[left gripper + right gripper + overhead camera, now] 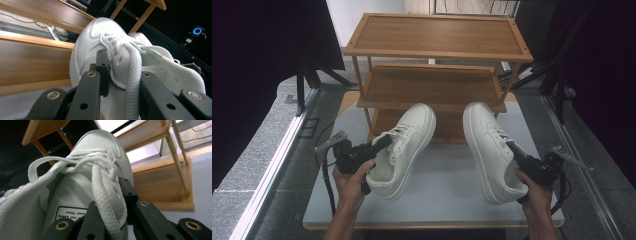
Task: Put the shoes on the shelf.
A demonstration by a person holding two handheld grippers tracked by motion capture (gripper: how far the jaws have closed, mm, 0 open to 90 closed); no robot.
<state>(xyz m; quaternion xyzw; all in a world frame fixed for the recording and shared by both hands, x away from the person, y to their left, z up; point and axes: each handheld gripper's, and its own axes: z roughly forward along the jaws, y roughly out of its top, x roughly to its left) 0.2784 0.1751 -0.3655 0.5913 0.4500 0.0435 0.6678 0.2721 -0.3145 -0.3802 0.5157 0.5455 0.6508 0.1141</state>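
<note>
Two white lace-up sneakers lie side by side in front of a wooden shoe rack (437, 85), toes pointing at its lowest shelf (451, 127). My left gripper (384, 142) is shut on the left sneaker (412, 135) at its laced upper edge; in the left gripper view the jaws of this gripper (118, 66) pinch the sneaker's (90, 47) eyelet flap and a lace. My right gripper (512, 147) is shut on the right sneaker (484, 140) the same way. In the right gripper view that gripper (110, 192) clamps the shoe's (100, 145) side by the tongue label.
The rack has three tiers, with the top shelf (437, 32) farthest and highest. The sneakers are over a white tabletop (442, 195). Grey floor and metal rails run along both sides, with dark curtains and stands beyond. A camera with a blue ring light (197, 31) stands in the background.
</note>
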